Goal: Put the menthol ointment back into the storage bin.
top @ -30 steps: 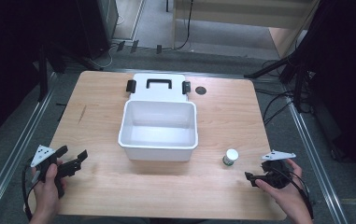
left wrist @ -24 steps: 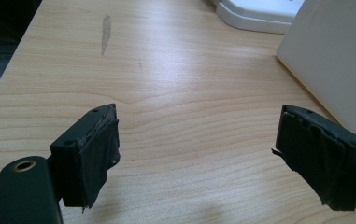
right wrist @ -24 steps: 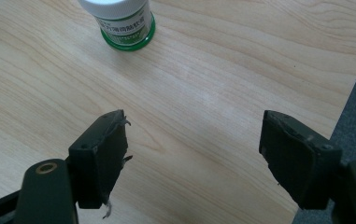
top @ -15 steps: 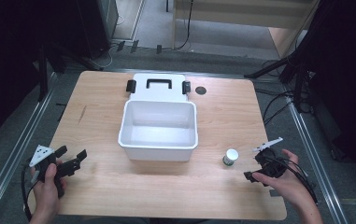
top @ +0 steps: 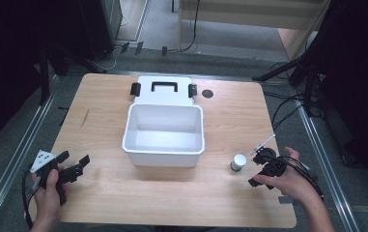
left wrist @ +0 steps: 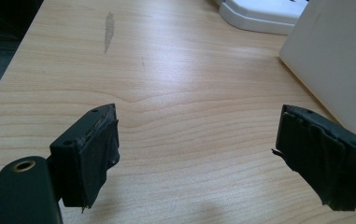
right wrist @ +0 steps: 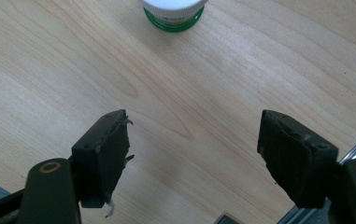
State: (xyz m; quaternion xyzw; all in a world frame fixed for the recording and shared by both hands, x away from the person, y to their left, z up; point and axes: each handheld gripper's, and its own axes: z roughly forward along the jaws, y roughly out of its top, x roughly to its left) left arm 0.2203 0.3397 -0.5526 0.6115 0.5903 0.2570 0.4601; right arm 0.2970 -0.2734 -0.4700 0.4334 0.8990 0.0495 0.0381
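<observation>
High view: right gripper, jaws apart w/ nothing between, having just closed slightly, sits just right of small jar, near-right of white bin. Approach level, straddle jar evenly. Left gripper jaws apart, idle near-left. Wooden table; dark floor, cables beyond.
</observation>
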